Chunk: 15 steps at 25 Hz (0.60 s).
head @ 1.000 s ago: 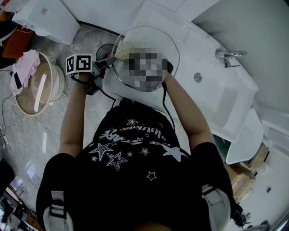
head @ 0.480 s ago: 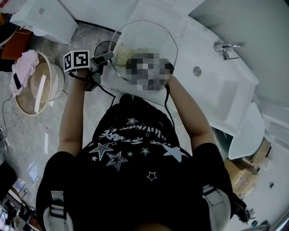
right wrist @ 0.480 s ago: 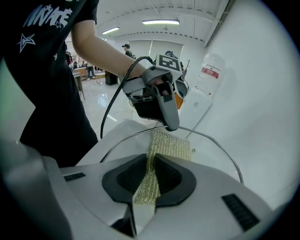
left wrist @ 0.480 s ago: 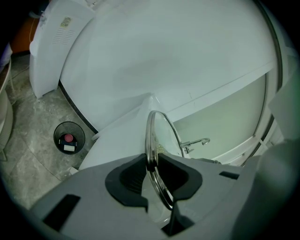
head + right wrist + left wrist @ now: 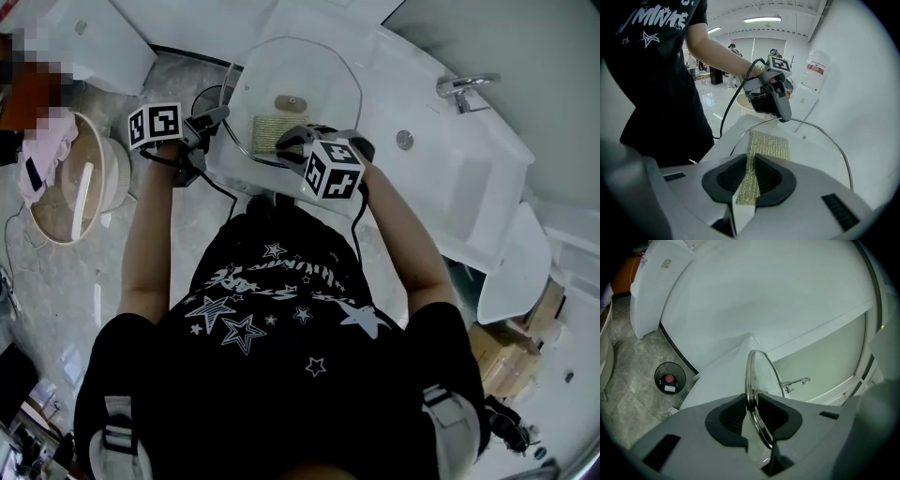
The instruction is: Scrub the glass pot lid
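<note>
Clear glass with a silvery metal rim on the glass pot lid [image 5: 319, 84]. Gold-yellow glittery mesh on the scouring pad [image 5: 278, 134]. Black ribbed pads and pale grey bodies on the left tongs [image 5: 752, 416] and right tongs [image 5: 751, 180], each with a white cube of black square markers. Black T-shirt [image 5: 272, 319] with white stars. White basin [image 5: 450, 187]; grey marbled floor [image 5: 56, 281]; pink cloth [image 5: 49, 141].

The black T-shirt [image 5: 656, 42], left of the right hand-held gripper [image 5: 751, 164], bears white capitals cut off at the frame's top edge. They read roughly "MINKE", though not surely. Ahead and to that gripper's right, a white container [image 5: 816, 70] carries a red-and-white label [image 5: 814, 68], too small to read.
</note>
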### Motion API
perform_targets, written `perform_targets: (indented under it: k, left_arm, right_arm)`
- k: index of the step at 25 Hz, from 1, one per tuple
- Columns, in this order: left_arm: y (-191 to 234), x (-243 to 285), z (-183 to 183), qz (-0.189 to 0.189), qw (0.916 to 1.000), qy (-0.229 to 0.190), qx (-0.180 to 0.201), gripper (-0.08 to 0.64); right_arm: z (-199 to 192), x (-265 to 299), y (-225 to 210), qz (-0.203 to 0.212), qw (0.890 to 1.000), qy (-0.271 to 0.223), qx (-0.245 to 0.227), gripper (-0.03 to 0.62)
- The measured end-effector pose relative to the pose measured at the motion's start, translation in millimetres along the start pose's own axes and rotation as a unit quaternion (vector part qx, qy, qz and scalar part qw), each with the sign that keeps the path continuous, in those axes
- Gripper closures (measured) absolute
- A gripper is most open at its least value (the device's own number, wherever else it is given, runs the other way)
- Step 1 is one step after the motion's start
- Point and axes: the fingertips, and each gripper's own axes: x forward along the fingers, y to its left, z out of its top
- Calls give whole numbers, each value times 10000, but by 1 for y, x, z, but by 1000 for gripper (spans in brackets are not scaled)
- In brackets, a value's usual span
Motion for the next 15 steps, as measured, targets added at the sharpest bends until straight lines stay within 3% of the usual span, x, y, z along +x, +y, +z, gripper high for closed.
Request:
perform_targets:
  k: [7,15]
  left_arm:
    - [-1,0,0,-42,10000,-34,-27,476]
    - [-1,0,2,-66,10000,-32,-49,476]
  right_arm:
    - [-6,-9,3,-35,9998,-66,196,533]
    - [-7,-29,-37,-659,9962,-344,447,537]
